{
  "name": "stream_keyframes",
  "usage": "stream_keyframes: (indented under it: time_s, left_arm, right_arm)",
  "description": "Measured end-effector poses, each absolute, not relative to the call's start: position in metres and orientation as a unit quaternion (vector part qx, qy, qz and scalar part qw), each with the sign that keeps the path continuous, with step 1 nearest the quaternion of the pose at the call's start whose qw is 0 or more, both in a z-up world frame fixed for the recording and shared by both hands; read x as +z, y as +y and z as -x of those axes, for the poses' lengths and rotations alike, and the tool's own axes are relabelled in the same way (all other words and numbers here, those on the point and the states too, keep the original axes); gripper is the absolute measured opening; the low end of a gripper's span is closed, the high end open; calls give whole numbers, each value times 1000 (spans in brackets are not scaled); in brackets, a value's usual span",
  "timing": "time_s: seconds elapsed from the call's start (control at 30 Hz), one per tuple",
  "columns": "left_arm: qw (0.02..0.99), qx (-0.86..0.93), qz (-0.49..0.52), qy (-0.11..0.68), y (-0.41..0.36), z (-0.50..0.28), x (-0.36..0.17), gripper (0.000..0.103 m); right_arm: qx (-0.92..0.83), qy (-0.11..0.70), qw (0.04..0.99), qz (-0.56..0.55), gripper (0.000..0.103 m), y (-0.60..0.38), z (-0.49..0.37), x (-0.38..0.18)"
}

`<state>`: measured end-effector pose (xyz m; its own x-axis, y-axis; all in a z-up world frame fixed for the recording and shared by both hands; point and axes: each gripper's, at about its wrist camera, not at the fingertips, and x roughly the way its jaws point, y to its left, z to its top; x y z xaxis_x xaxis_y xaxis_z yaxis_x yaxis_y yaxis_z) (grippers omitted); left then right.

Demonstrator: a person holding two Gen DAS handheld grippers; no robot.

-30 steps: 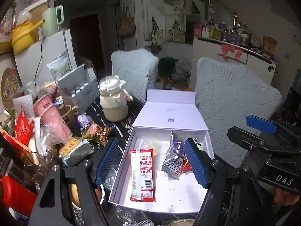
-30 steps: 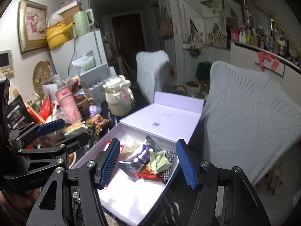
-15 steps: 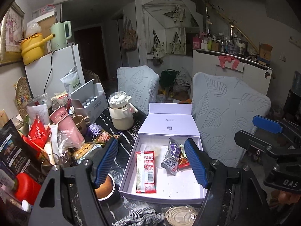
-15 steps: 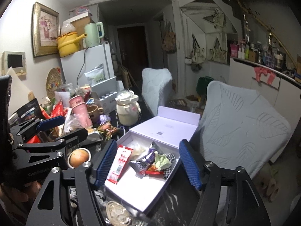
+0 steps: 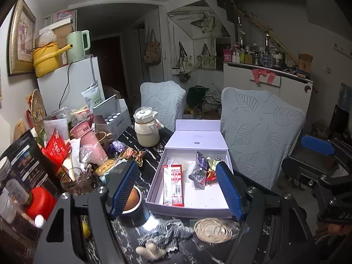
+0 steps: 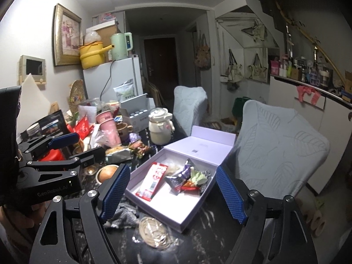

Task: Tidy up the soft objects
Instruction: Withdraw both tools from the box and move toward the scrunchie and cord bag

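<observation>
Hovering above the dark marbled table [image 5: 151, 160], both with jaws spread wide and holding nothing: left gripper [image 5: 177, 189] over the near edge of the box, right gripper [image 6: 172, 191] beside it on the right. Lying open between the blue pads, a pale lilac box [image 5: 191, 208] with its lid [image 5: 197, 139] folded back toward the leaf-patterned chair [image 5: 261, 132]. Resting inside the box, a long red snack packet [image 5: 173, 184] along the left side and a small heap of wrapped snacks [image 5: 201, 171] in the far right corner. Sitting crumpled on the table just in front of the box, a checked cloth [image 5: 165, 234], touching a coiled cord in clear wrap [image 5: 212, 230]. Standing behind the box, a cream kettle [image 5: 146, 129].
</observation>
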<state>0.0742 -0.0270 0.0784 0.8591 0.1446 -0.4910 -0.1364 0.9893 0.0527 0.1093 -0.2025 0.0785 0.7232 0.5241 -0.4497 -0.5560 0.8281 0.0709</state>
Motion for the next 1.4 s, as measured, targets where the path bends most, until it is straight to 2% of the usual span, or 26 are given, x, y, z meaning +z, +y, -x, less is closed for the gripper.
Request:
stream_keyframes:
  time_s: [0.3,0.7,1.27,1.3,1.4]
  left_arm:
    - [964,63,-2,259,-28,-31,61,73]
    - [948,53,-6,313,-28,1,11,73]
    - [915,13,73,397,13,-11,-62,73]
    - [915,13,76,397,16,-12,-64,73]
    - [914,4,93,394,26,-19,-68,73]
  right_arm:
    - [294,231,927,34,83,-206,-68,65]
    - [311,286,906,19,83,-202,-40,11]
    - [340,367,866,16,83,-178,-47,-66]
    - [339,369,865,18,85,-176,-49,-69]
    - [337,374,864,21,101,-172,-59,-77]
